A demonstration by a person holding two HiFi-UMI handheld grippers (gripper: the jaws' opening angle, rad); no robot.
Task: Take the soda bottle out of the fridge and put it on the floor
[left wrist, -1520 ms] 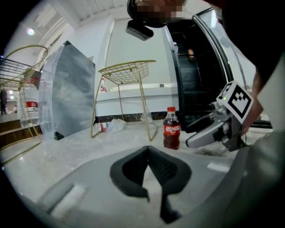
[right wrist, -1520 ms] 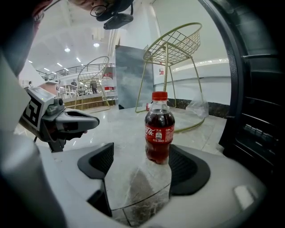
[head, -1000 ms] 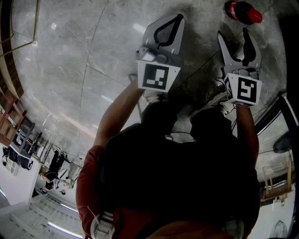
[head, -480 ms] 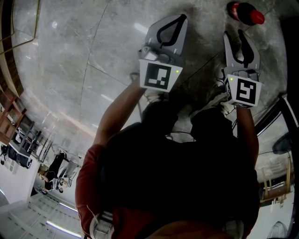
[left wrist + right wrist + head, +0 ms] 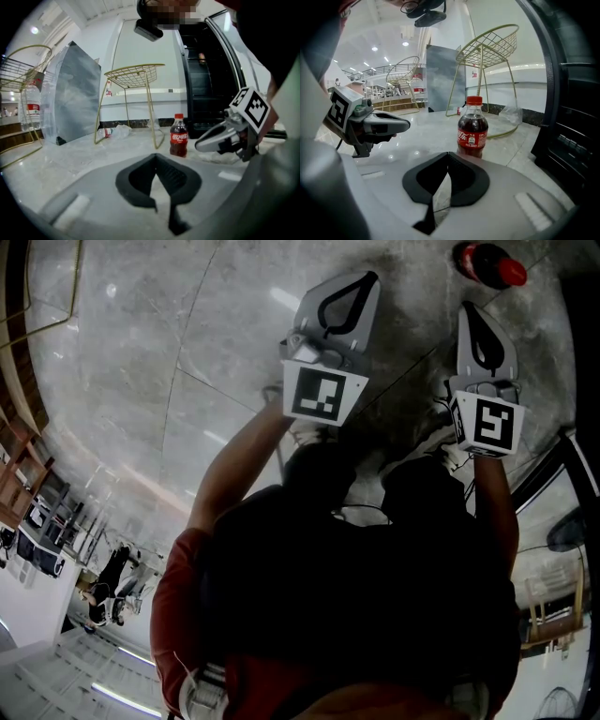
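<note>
The soda bottle [image 5: 487,265], dark cola with a red cap and red label, stands upright on the marble floor [image 5: 169,343]. It shows ahead in the left gripper view [image 5: 178,136] and close in front in the right gripper view [image 5: 472,127]. My right gripper [image 5: 472,311] sits just short of the bottle, apart from it; its jaws have just been closing and now meet with nothing between them [image 5: 448,154]. My left gripper [image 5: 364,279] hovers to the left of it, shut and empty [image 5: 156,157].
A gold wire stool [image 5: 136,75] stands behind the bottle, with a grey panel [image 5: 77,101] and a clear plastic bottle [image 5: 110,132] lying on the floor beside it. The dark fridge [image 5: 572,117] is at the right. The person's legs fill the lower head view.
The right gripper's jaws went from wide apart to meeting, with nothing in them. The bottle and both hands stayed where they were.
</note>
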